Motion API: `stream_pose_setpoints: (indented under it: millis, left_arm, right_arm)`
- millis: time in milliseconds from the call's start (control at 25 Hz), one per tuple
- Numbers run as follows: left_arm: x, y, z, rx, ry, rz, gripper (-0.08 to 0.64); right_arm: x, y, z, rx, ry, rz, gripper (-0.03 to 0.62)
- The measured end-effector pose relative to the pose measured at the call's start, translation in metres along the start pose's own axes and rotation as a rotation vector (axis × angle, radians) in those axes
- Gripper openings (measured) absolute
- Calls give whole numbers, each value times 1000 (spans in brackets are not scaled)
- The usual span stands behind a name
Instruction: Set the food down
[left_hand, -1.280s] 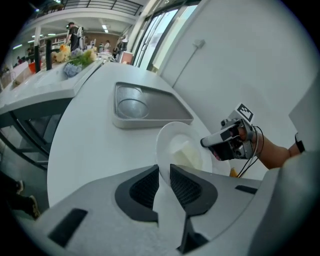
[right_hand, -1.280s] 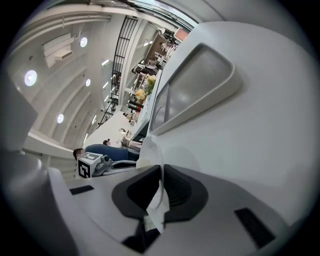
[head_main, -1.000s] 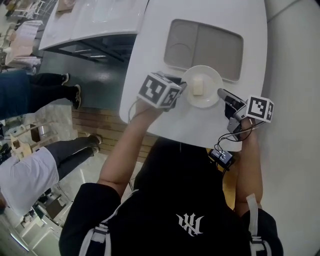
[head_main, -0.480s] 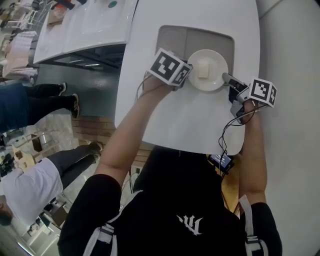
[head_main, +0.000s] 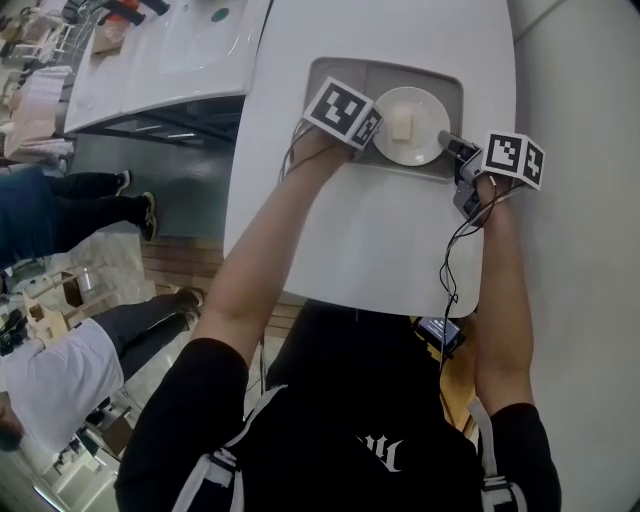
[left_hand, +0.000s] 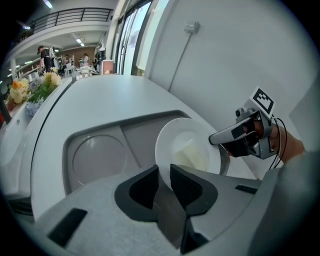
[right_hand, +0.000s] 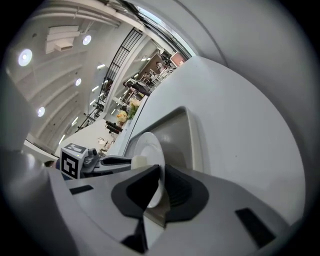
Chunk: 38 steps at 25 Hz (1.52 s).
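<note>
**Item:** white plate (head_main: 425, 110), face up and about level, bearing one pale block of food (head_main: 401, 127) at its centre.

**Place:** at the right-hand compartment of the grey tray (head_main: 400, 72) on the white bench (head_main: 370, 240). Whether it rests on the tray or hangs just above is not clear from any view.

**Hold:** left tool (head_main: 373, 135) pinching the plate's left rim, right tool (head_main: 447, 140) pinching its right rim, each pair of jaws nearly together on the thin edge.

**Views:**
- The head view gives the plate as a full disc.
- The right gripper view gives it almost edge-on.
- The left gripper view shows the tray's round recess (left_hand: 95, 157), which the head view hides behind the left tool's marker cube (head_main: 340, 110).

**Food:** long axis runs away from the person, toward the bench's far edge.
</note>
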<state>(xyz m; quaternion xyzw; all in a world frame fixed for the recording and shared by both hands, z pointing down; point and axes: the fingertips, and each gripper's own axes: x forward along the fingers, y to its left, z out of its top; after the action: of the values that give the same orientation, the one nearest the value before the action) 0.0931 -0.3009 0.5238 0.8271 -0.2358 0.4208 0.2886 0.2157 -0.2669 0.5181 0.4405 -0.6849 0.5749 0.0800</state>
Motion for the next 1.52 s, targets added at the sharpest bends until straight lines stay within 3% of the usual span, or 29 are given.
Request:
stream_pose_setpoints:
  millis: [160, 440, 600, 680, 800, 840, 880, 960, 1080, 1160, 1320, 1520]
  left_arm:
    - [3, -3, -1, 30, 14, 31, 66]
    - [6, -2, 0, 112, 39, 116, 67]
    - [5, -3, 3, 192, -7, 151, 71]
    - [1, 1, 1, 257, -50, 179, 79]
    - [-32, 5, -5, 312, -229, 265, 84]
    - [-53, -2, -5, 352, -335, 293, 84]
    - [-79, -17, -5, 406, -447, 308, 84]
    - [-130, -64, -8, 501, -643, 271, 83]
    - [-181, -137, -32, 499, -794, 118, 40]
    - [-194, -172, -63, 478, -797, 52, 34]
    - [-185, -215, -128, 406, -731, -4, 32]
    - [-163, -230, -188, 351, -666, -35, 32]
  right_arm:
    - [1, -3, 2, -92, 14, -80, 26]
    - [10, -4, 7, -433, 29, -299, 72]
    - [13, -6, 9, -629, 27, -386, 94]
    - [16, -4, 10, -691, -7, -373, 110]
    - [-15, 20, 18, -701, -238, -263, 120]
    - [-35, 35, 18, -701, -331, -196, 90]
    - [-58, 53, 14, -697, -406, -105, 20]
    - [-103, 91, -9, -663, -479, 118, 18]
    - [-154, 134, -61, -614, -507, 368, 5]
    - [-173, 154, -99, -607, -502, 457, 5]
    - [-184, 175, -168, -638, -439, 566, 5]
    - [-187, 183, -202, -637, -450, 605, 3]
